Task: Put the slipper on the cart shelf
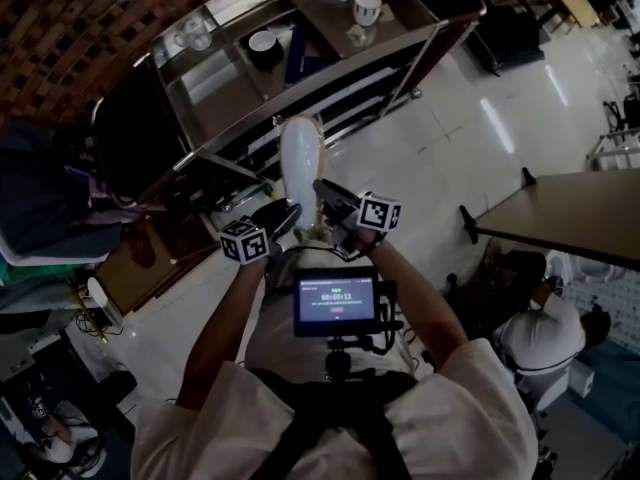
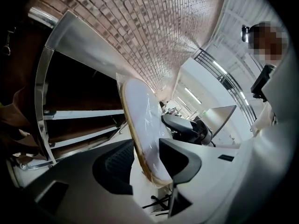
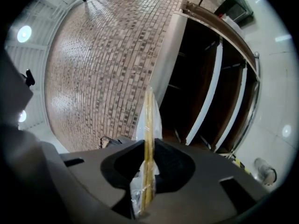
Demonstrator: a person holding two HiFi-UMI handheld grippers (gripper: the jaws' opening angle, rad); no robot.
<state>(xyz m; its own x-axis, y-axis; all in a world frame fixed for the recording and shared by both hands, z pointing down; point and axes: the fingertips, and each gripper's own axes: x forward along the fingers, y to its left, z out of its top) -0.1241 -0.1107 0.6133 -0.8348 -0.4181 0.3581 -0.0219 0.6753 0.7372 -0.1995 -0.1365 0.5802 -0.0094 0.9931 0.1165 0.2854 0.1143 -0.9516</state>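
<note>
In the head view, the heel end of the white, flat, plastic-wrapped slipper (image 1: 298, 158) was hidden behind the left gripper (image 1: 283, 220) and the right gripper (image 1: 327, 196). The right gripper view showed it only edge-on, its lower end cut off by the bottom edge. In the left gripper view, the dark fingers (image 2: 180, 160) covered its lower part. The steel cart's (image 1: 215, 98) lower shelves were too dark to tell any contents. Print on the small chest-mounted screen (image 1: 336, 301) was too small to read.

White plastic-wrapped slipper (image 1: 298, 158) — on edge, aloft before the cart (image 1: 215, 98)
</note>
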